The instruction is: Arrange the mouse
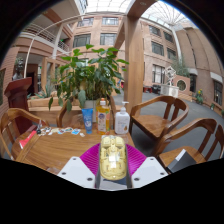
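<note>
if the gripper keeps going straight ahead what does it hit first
The gripper holds the mouse. Straight ahead, the bottles by the plant likely come first, though depth is unclear.

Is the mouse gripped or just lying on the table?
Gripped: the mouse sits between the gripper fingers, both pads pressed against its sides, above the table.

Bright daylight pours from the glazed roof (pixel 165 12) and tall windows (pixel 95 30) far beyond the gripper, washing them pale. The table (pixel 50 150) just ahead sits dimmer. Strong fisheye distortion bends the building; distant detail looks soft.
</note>
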{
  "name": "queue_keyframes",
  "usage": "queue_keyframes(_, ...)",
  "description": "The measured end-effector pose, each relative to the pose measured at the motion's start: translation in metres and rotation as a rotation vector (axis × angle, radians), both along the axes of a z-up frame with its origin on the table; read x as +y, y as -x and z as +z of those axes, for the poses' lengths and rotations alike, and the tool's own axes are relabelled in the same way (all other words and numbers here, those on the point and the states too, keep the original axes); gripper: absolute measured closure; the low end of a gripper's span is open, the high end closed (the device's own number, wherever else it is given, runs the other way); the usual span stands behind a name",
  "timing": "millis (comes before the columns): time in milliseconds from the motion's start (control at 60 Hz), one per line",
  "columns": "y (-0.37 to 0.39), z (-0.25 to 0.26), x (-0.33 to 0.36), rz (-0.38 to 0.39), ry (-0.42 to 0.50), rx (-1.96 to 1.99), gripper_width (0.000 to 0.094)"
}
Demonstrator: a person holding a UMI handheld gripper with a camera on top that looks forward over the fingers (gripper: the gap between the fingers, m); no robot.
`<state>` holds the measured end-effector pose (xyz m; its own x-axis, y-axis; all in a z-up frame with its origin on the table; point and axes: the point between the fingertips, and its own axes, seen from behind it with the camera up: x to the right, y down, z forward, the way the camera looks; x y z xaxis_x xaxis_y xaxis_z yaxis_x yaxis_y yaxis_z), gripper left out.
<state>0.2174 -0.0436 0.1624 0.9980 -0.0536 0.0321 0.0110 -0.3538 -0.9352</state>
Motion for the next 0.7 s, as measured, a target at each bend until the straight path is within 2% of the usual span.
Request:
queue_keyframes(150, -0.055, -0.105, -0.005, -0.07, 0.194, -0.028, 0.0582)
queue_keyframes(317, -0.06, -0.16, -0.008, -0.07, 0.295, 0.009, 0.0481)
queue_keyframes(433, -0.064, -0.161, -0.01, -0.092, 0.302, -0.019, 0.04)
queue_keyframes(567, -0.053, -0.138, -0.021, -0.077, 0.287, -0.01, 0.0074)
queue_keyframes(700, -0.046, -0.087, -0.046, -0.092, 0.22, -0.035, 0.0083)
